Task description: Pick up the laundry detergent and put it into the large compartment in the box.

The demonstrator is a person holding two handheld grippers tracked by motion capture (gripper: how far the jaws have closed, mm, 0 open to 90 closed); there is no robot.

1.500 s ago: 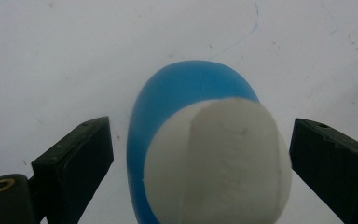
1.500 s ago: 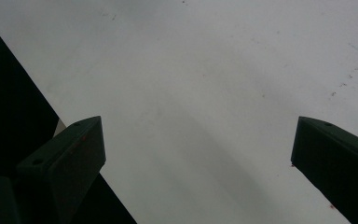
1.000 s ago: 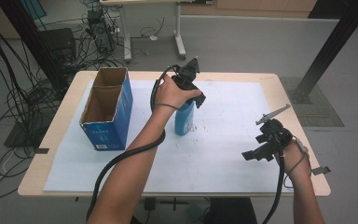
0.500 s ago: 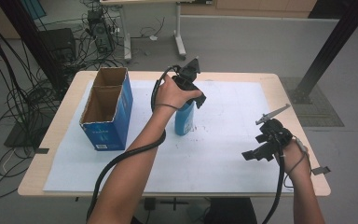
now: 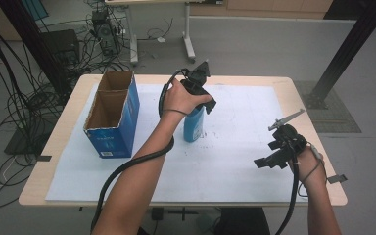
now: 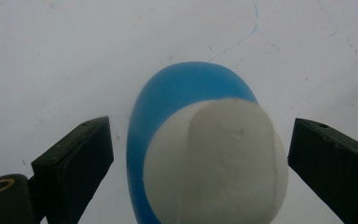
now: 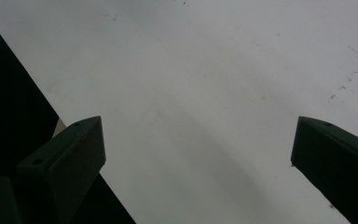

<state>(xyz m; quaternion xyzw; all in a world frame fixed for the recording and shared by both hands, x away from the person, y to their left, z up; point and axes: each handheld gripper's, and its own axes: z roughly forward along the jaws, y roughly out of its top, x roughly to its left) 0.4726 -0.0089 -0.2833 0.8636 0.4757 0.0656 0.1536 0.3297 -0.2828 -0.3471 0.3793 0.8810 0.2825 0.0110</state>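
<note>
High view, L to R. Blue cardboard box (image 5: 111, 113) stands on L part of white sheet (image 5: 235, 161), top open, divider splitting it into 2 compartments; nothing visible inside either.

Just R of box, near table centre: blue bottle (image 5: 193, 125), upright on the sheet, well apart from box. Left hand (image 5: 182, 97) holds left gripper (image 5: 203, 100) directly over bottle top, pointing down; black cable runs back along the forearm.

Left gripper view: looks straight down onto bottle's white cap (image 6: 216, 161), blue body (image 6: 168, 100) showing behind it. Jaws spread, one either side of cap. L jaw clearly apart from bottle, gap visible. R jaw just beside cap; contact cannot be confirmed. Not clamped.

Far R, near front edge of table (image 5: 58, 142): right gripper (image 5: 267, 155) in right hand (image 5: 309, 159), low over the sheet, well apart from bottle. Grey plate sticks up on top of it.

Right gripper view: jaws wide apart, nothing btwn them, bare white sheet (image 7: 205, 93) below w/ faint pen marks. Dark area past sheet edge at L of that view.
</note>
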